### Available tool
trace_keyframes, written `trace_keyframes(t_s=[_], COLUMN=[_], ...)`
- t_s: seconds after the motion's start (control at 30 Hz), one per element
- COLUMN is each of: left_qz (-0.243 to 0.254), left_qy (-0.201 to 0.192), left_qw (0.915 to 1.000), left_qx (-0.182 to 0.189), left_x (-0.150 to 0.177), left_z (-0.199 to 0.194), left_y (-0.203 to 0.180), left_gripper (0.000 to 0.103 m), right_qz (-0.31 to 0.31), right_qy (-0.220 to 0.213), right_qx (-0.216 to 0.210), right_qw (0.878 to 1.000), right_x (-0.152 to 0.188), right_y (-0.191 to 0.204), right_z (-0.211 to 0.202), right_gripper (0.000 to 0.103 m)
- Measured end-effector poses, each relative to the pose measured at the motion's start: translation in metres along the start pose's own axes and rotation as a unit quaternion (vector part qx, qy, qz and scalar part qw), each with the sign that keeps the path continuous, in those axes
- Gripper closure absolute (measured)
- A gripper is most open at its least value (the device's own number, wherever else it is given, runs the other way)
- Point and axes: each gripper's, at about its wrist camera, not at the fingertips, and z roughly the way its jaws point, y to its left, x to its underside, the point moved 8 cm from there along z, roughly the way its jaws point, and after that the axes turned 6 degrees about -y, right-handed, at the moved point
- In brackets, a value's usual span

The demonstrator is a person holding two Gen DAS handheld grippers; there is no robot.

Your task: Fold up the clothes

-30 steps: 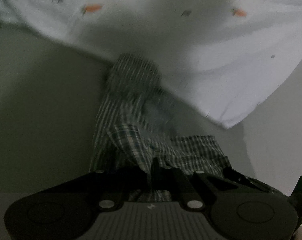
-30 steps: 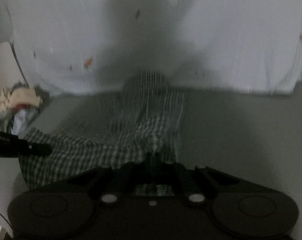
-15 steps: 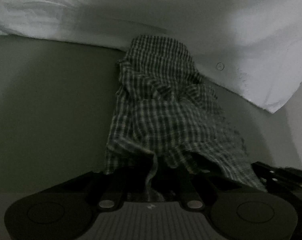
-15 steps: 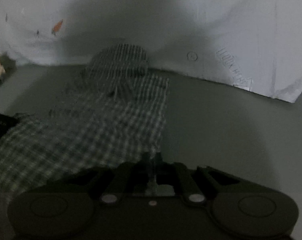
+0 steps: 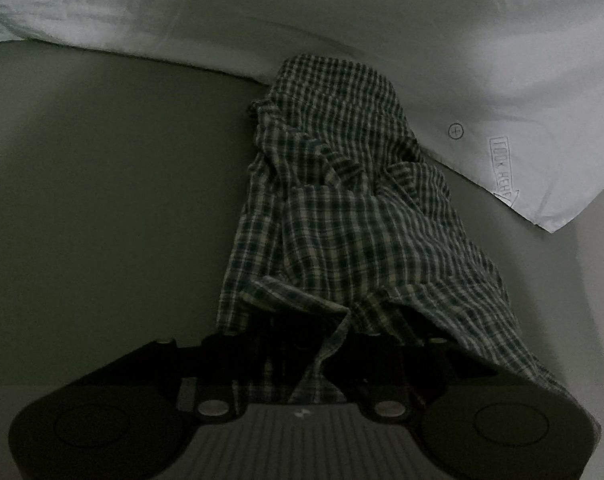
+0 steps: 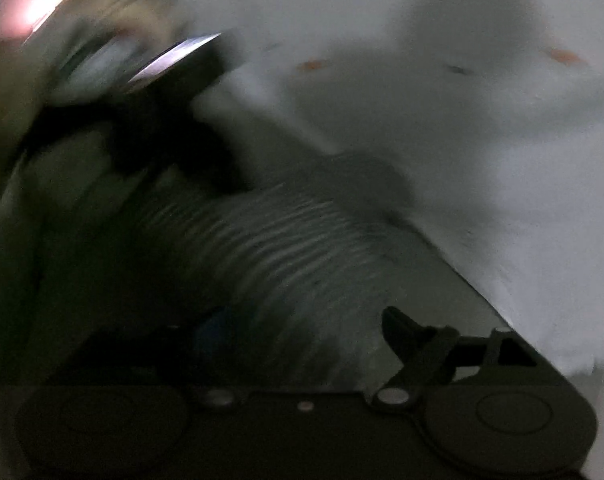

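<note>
A dark checked garment [image 5: 341,208] lies crumpled on the grey surface [image 5: 102,200], its far end resting on a white sheet. My left gripper [image 5: 313,360] sits low at the near hem. Its jaws are opening, and a loose strip of the cloth hangs between the fingers without being pinched. The right wrist view is badly blurred. There my right gripper [image 6: 302,336] has its jaws opening wide, one dark finger [image 6: 405,332] plain on the right. The checked garment [image 6: 286,240] lies just ahead of it, and nothing is held.
A white sheet [image 5: 441,20] printed with small carrots covers the far side, its corner [image 5: 553,220] at the right. In the right wrist view the white sheet [image 6: 481,140] fills the right side, and a dark blurred shape with a shiny edge [image 6: 174,76] crosses the upper left.
Both grippers came down with the garment and laid it on the surface. Both were shut on its hem and have let go. The right one opened wide, rolled and swung aside.
</note>
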Motion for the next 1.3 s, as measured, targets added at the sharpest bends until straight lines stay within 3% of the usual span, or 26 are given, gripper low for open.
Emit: trace_keyframes(t_s=[0.1, 0.17, 0.27, 0.33, 0.43, 0.53, 0.6, 0.7, 0.83, 0.9, 0.93, 0.97, 1.03, 1.13, 1.17, 1.23, 1.3], left_qz=[-0.009, -0.017, -0.032, -0.042, -0.040, 0.006, 0.066, 0.180, 0.282, 0.356, 0.395, 0.441, 0.539, 0.662, 0.689, 0.723, 0.736], left_qy=[0.003, 0.003, 0.002, -0.011, -0.046, -0.073, -0.077, -0.075, -0.092, -0.101, -0.107, -0.114, -0.129, -0.141, -0.137, -0.125, -0.110], left_qw=[1.0000, 0.9998, 0.9995, 0.9991, 0.9981, 0.9973, 0.9944, 0.9779, 0.9525, 0.9263, 0.9098, 0.8870, 0.8273, 0.7292, 0.7052, 0.6734, 0.6634], left_qx=[-0.001, -0.007, -0.008, 0.003, 0.012, -0.004, -0.030, -0.075, -0.071, -0.071, -0.071, -0.077, -0.091, -0.102, -0.099, -0.086, -0.078], left_x=[-0.001, -0.002, -0.005, -0.007, -0.005, 0.010, 0.025, 0.051, 0.074, 0.083, 0.087, 0.092, 0.101, 0.118, 0.123, 0.131, 0.135], left_z=[-0.001, -0.008, -0.030, -0.054, -0.100, -0.140, -0.155, -0.162, -0.155, -0.144, -0.139, -0.132, -0.117, -0.094, -0.088, -0.076, -0.065], left_y=[0.002, 0.005, 0.013, 0.019, 0.028, 0.027, 0.021, 0.001, -0.034, -0.053, -0.063, -0.071, -0.084, -0.095, -0.096, -0.094, -0.090], left_gripper=[0.064, 0.055, 0.042, 0.038, 0.025, 0.013, 0.010, 0.009, 0.009, 0.008, 0.007, 0.007, 0.007, 0.007, 0.007, 0.007, 0.014], right_qz=[-0.113, -0.162, -0.144, -0.138, -0.121, -0.095, -0.062, -0.024, -0.013, -0.015, -0.018, -0.023, -0.038, -0.071, -0.080, -0.109, -0.145], right_qy=[0.030, 0.041, 0.045, 0.039, 0.034, 0.038, 0.043, 0.045, 0.040, 0.039, 0.038, 0.037, 0.034, 0.027, 0.025, 0.021, 0.017], right_qx=[0.032, 0.060, 0.072, 0.071, 0.060, 0.052, 0.047, 0.039, 0.035, 0.035, 0.034, 0.032, 0.029, 0.027, 0.026, 0.024, 0.022], right_qw=[0.993, 0.984, 0.986, 0.987, 0.990, 0.993, 0.996, 0.998, 0.998, 0.999, 0.999, 0.999, 0.998, 0.997, 0.996, 0.994, 0.989], right_x=[0.013, 0.018, 0.006, -0.003, -0.010, -0.012, -0.013, -0.016, -0.020, -0.017, -0.017, -0.017, -0.016, -0.016, -0.016, -0.013, -0.010], right_y=[0.026, 0.032, 0.023, 0.018, 0.014, 0.009, 0.003, -0.008, -0.015, -0.014, -0.014, -0.014, -0.010, -0.006, -0.005, -0.002, 0.007], right_z=[0.026, 0.045, 0.064, 0.065, 0.062, 0.061, 0.059, 0.060, 0.056, 0.052, 0.050, 0.049, 0.045, 0.045, 0.046, 0.050, 0.048], right_gripper=[0.019, 0.021, 0.030, 0.048, 0.056, 0.056, 0.055, 0.052, 0.048, 0.048, 0.048, 0.048, 0.048, 0.048, 0.048, 0.052, 0.054])
